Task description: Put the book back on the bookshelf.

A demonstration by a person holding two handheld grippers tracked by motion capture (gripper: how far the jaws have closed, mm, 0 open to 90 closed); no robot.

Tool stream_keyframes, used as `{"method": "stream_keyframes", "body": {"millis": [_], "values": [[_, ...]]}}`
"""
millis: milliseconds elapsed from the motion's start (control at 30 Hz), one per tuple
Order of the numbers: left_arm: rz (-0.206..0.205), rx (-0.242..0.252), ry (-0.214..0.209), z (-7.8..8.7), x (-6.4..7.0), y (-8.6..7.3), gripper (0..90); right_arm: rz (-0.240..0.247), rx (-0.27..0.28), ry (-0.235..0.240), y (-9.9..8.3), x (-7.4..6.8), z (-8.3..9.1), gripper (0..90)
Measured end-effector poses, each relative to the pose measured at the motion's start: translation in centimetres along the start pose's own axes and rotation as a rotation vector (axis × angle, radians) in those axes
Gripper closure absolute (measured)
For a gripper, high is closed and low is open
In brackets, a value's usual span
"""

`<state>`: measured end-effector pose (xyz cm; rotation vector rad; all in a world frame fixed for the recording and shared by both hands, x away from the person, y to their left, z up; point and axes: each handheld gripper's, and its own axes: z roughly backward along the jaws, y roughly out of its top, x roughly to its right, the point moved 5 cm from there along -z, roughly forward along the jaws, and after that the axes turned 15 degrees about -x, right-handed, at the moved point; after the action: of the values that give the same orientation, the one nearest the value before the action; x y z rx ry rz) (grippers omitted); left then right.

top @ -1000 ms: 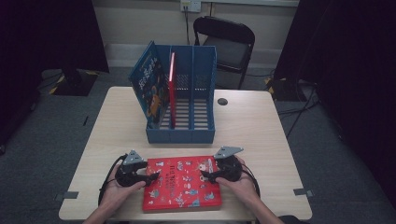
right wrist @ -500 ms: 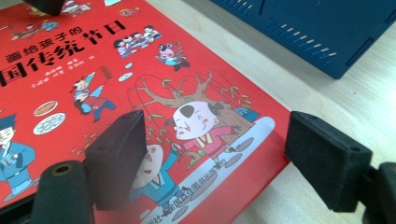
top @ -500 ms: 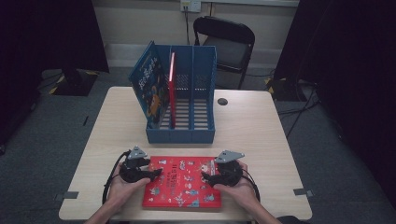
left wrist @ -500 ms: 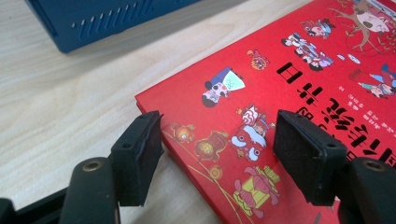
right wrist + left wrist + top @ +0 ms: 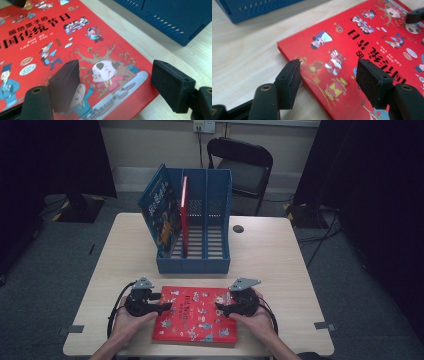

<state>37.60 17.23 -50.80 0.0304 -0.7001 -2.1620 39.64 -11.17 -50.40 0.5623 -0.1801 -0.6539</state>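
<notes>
A red picture book (image 5: 197,315) lies flat at the table's near edge. My left gripper (image 5: 165,308) is open at the book's left side. In the left gripper view the open jaws of my left gripper (image 5: 329,72) straddle the book's left edge (image 5: 294,65), one jaw over the table and one over the cover. My right gripper (image 5: 220,309) is open at the right side. In the right gripper view my right gripper (image 5: 117,72) spans the book's corner (image 5: 140,82). Neither gripper holds anything.
A blue file rack (image 5: 195,265) stands just behind the book, with a blue book (image 5: 161,212) leaning in its left compartment and a thin red book (image 5: 184,210) upright beside it. A small black disc (image 5: 238,228) lies right of the rack. A folding chair (image 5: 240,165) stands beyond the table.
Both grippers have shifted only slightly at the red book's sides. The book lies where it was.
</notes>
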Motion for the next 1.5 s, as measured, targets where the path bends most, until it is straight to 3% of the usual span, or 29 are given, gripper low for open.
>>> {"method": "stream_keyframes", "body": {"millis": [133, 233, 367, 567, 700, 867, 1000, 1067, 1233, 1500], "values": [[0.029, 0.013, 0.027, -0.3, 0.0, 0.2, 36.4, -0.007, -0.002, 0.016, 0.4, 0.3, -0.2, 21.3], [-0.001, 0.017, 0.047, -0.4, -0.2, 0.4, 43.7, -0.006, -0.004, 0.007, 0.5, 0.4, -0.4, 20.1], [-0.019, 0.029, 0.037, -0.9, 0.3, 0.9, 43.5, -0.014, -0.004, 0.01, 0.5, 0.5, -0.3, 20.1], [-0.055, 0.063, -0.045, -2.1, 0.8, 1.7, 43.8, -0.013, -0.012, 0.029, 0.4, 0.5, -0.4, 23.8], [-0.061, 0.063, -0.049, -2.2, 0.9, 1.8, 44.0, 0.004, -0.017, 0.044, 0.4, 0.2, -0.3, 30.6], [-0.059, 0.024, -0.069, -1.8, 1.3, 1.3, 43.4, 0.019, -0.025, 0.036, 0.2, 0.1, -0.2, 31.8], [-0.11, 0.013, -0.023, -1.4, 2.4, 0.7, 40.5, 0.002, -0.013, 0.022, -0.2, 0.2, 0.0, 34.1], [-0.104, 0.007, -0.022, -1.5, 2.6, 0.8, 36.5, -0.007, -0.01, 0.017, -0.4, 0.2, 0.1, 35.9], [-0.084, 0.023, -0.029, -1.7, 2.4, 1.1, 41.0, -0.018, -0.003, 0.001, -0.8, 0.1, 0.4, 37.2], [-0.111, 0.033, -0.019, -2.3, 2.6, 2.0, 43.4, -0.028, -0.024, 0.018, -1.5, 0.2, 1.1, 38.8]]}}
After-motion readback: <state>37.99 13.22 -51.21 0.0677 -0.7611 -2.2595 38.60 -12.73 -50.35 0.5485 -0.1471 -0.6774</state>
